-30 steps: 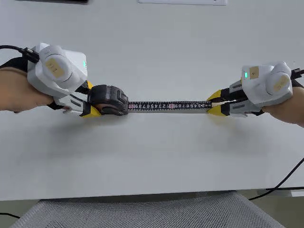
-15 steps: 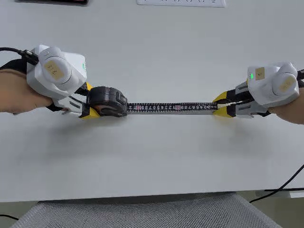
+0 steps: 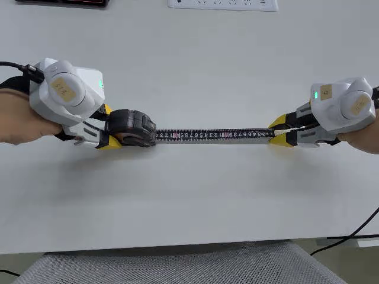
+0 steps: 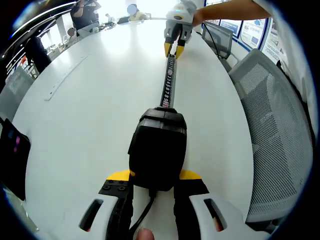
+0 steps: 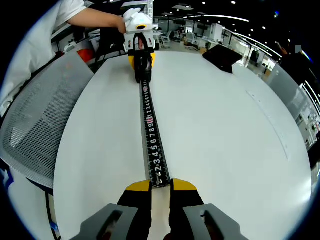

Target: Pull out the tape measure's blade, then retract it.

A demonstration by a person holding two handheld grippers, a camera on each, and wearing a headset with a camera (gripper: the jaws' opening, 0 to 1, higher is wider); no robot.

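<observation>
The black tape measure (image 3: 133,128) lies at the left of the white table (image 3: 189,195), its dark blade (image 3: 216,135) drawn out straight and flat to the right, with white numerals and red marks

- The blade (image 5: 152,145) carries white numerals on black. In the right gripper view, 2 3 4 5 6 7 8 9 read clearly at the end farthest from the case (image 5: 141,64); then come a red mark and digits too small to read.
- In the head view, the digits along the blade out from the case are barely legible.
- A tan sticker (image 3: 62,87) on the left gripper (image 3: 109,126), just behind the case, bears dark marks too small to read.
- Two tan stickers (image 3: 326,90) on the right gripper (image 3: 277,132), well apart from the case, are also illegible.
- The print on the wall posters (image 4: 250,30), far beyond the case in the left gripper view, cannot be read.
</observation>
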